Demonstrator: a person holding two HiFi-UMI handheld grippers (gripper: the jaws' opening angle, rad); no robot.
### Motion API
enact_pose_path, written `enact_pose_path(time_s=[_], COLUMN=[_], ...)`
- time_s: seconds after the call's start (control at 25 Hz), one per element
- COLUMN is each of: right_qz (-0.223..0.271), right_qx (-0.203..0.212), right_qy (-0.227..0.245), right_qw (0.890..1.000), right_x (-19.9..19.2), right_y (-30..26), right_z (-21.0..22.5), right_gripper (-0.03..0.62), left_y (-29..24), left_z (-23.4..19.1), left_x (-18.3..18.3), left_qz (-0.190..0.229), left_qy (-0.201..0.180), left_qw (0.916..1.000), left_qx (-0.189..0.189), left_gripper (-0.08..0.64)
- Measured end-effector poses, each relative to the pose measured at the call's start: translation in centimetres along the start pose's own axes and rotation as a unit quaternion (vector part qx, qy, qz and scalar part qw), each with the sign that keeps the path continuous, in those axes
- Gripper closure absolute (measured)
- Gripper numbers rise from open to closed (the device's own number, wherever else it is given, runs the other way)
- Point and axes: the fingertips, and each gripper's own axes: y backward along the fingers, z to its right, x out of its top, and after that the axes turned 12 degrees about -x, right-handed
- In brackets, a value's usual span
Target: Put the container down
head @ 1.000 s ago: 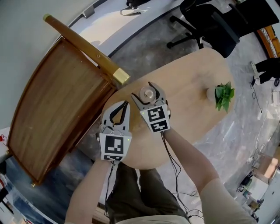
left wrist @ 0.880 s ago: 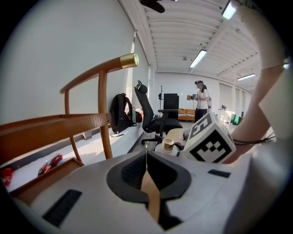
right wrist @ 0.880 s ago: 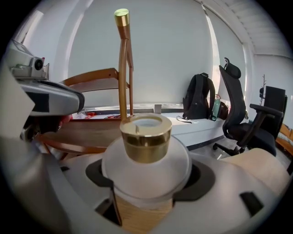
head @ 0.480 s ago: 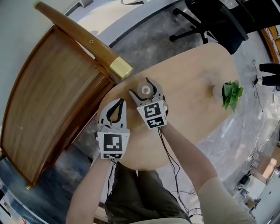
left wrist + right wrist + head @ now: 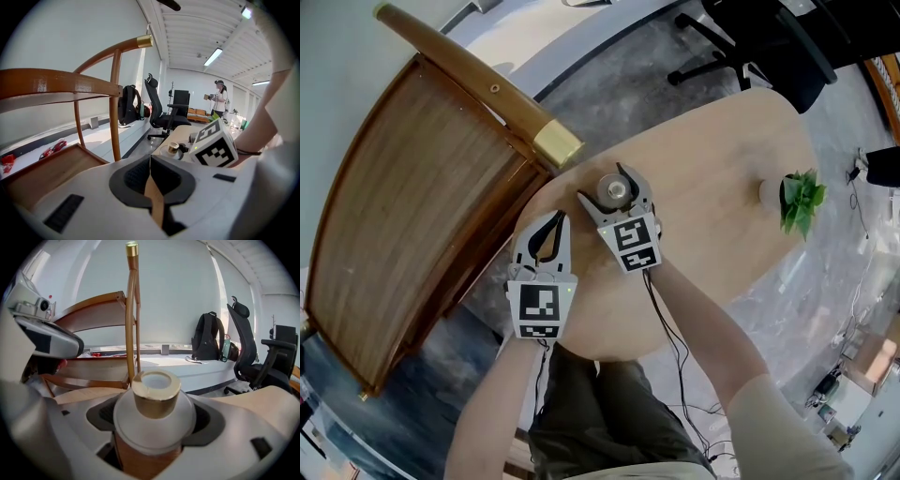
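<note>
– White body, gold cap: how will the container [image 5: 154,404] handle?
– Judged rigid, smooth and possibly breakable. Your right gripper [image 5: 617,190] has its jaws closed round the body below the cap, at upper centre of the head view, over the table [image 5: 712,178]. Lower it upright.
– Counts?
– One container. Two grippers, with your left gripper [image 5: 553,223] closed and empty. One table, one plant [image 5: 797,202], one chair [image 5: 422,187].

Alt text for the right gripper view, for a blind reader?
The right gripper is shut on a white container with a gold cap, filling the foreground. Behind stand a wooden chair, a black backpack and an office chair.
</note>
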Motion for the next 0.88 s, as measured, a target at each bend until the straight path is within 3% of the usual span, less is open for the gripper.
enact_pose_path(time_s=[0.36, 0.76, 0.88], right_qz=[-0.005, 0.001, 0.012], right_qx=[0.000, -0.018, -0.031], right_qy=[-0.041, -0.061, -0.066], right_qw=[0.999, 0.998, 0.997], right_x=[4.1, 12.2, 15.3], right_y=[3.3, 11.2, 14.5], right_z=[1.8, 4.7, 5.4], right_gripper=[0.257, 0.260, 0.298], left_y=[1.5, 6.1, 7.8], left_z=[1.4, 3.4, 4.0], left_x=[3.5, 9.4, 11.2], left_qz=[-0.006, -0.018, -0.027], left_qy=[-0.007, -0.005, -0.006], left_qw=[1.0000, 0.9998, 0.9996], left_qx=[0.000, -0.004, -0.009], left_gripper=[0.552, 0.552, 0.552])
